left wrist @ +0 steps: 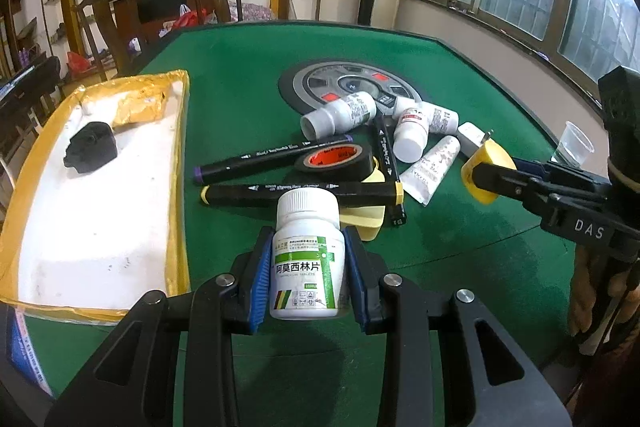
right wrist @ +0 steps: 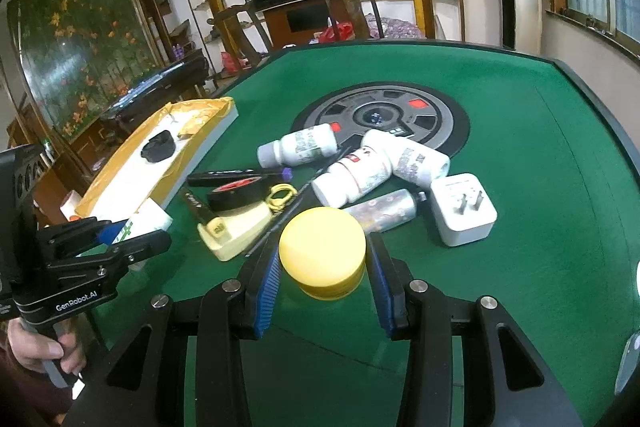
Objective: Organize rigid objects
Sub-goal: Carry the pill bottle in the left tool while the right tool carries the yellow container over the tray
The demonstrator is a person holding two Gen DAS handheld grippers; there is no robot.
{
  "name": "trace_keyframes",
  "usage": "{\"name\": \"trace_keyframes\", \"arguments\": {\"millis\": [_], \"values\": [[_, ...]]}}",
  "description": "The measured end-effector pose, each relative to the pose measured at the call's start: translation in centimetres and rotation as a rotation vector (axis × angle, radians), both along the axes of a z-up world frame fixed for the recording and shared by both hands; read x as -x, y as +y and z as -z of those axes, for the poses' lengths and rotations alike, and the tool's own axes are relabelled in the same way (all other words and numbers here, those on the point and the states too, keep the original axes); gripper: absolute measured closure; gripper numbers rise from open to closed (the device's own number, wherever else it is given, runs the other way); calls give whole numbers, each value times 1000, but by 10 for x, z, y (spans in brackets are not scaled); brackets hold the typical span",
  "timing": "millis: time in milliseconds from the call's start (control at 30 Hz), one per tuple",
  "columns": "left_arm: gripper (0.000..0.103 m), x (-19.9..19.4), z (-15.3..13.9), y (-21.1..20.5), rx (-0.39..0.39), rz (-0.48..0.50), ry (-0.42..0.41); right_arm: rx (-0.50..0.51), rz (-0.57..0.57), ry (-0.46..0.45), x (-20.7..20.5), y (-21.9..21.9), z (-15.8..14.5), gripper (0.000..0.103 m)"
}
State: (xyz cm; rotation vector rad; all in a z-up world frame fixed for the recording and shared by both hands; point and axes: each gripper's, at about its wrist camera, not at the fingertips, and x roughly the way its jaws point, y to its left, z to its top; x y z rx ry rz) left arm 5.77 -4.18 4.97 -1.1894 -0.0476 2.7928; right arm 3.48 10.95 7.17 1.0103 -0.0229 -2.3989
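My left gripper is shut on a white pill bottle with a green label, held above the green table beside the tray. My right gripper is shut on a round yellow jar, seen also in the left wrist view. A pile lies mid-table: several white bottles, black markers, a black tape roll, a white tube, a white plug adapter and a cream object. The white tray with yellow rim holds a black object.
The green table has a round grey control panel in its middle. A clear plastic cup stands at the right edge. Wooden chairs and shelves stand beyond the table.
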Motion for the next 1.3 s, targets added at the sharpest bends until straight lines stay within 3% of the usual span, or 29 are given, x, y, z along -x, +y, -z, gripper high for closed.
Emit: {"name": "trace_keyframes", "arguments": {"millis": [400,967,1300], "values": [[72,-7,-9,-17,-21,-35,34,36,-36,-21,-13,-27,-2,66],[72,-18,-21,-53,-61,-97,87,2,-138,-8,-31,-87,-9,66],[72,-24,-21,-101,-114,-187,111,-30,-224,-13,-41,-142,-8,66]]}}
